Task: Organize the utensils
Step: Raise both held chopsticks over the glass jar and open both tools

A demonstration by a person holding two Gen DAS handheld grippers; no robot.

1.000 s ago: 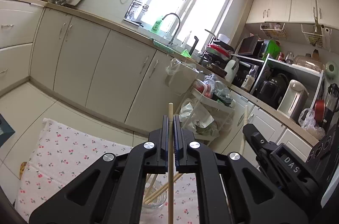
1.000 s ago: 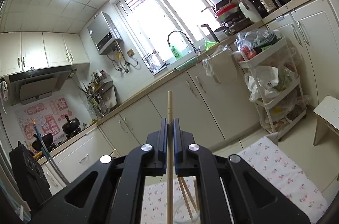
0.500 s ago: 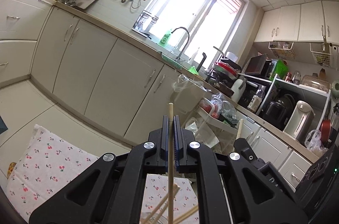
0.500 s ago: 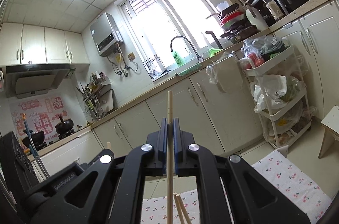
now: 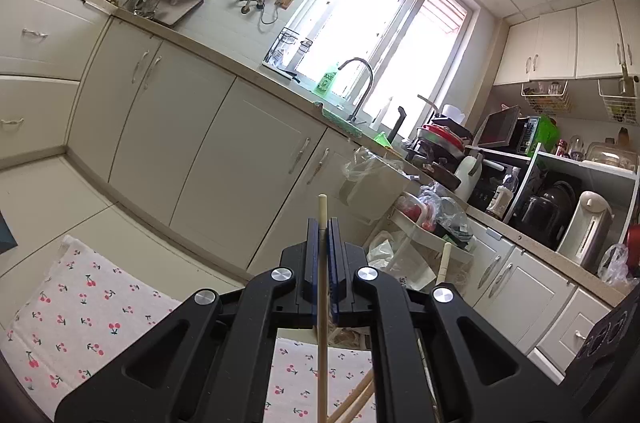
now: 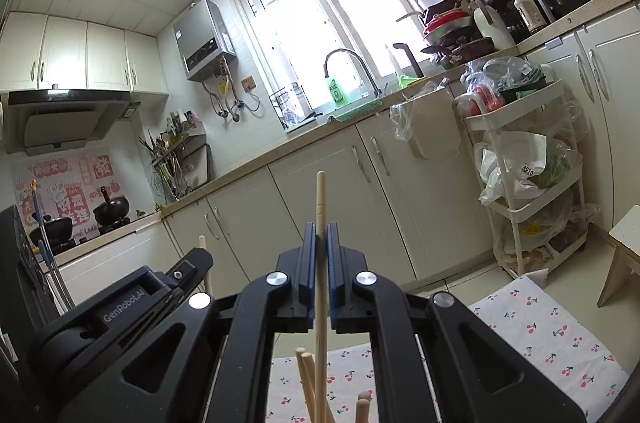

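My left gripper (image 5: 322, 229) is shut on a pale wooden chopstick (image 5: 321, 323) that stands upright between its blue pads. My right gripper (image 6: 321, 233) is shut on another upright wooden chopstick (image 6: 320, 295). Both are held high above a table with a cherry-print cloth (image 5: 84, 319). More chopsticks (image 5: 356, 403) poke up below the left gripper; several also show under the right gripper (image 6: 306, 383). The container holding them is hidden. The right gripper's body (image 5: 600, 351) sits just to the right in the left wrist view; the left gripper's body (image 6: 120, 303) is at the left in the right wrist view.
Cream kitchen cabinets (image 5: 192, 127) and a counter with a sink tap (image 5: 360, 79) run behind the table. A white trolley (image 6: 532, 179) with bags stands at the right. A small wooden stool (image 6: 624, 243) is beside the cloth's right edge (image 6: 560, 335).
Both grippers have lifted and tilted upward with their chopsticks still gripped. The glass holder under them has dropped out of view; only the tops of the other chopsticks remain visible.
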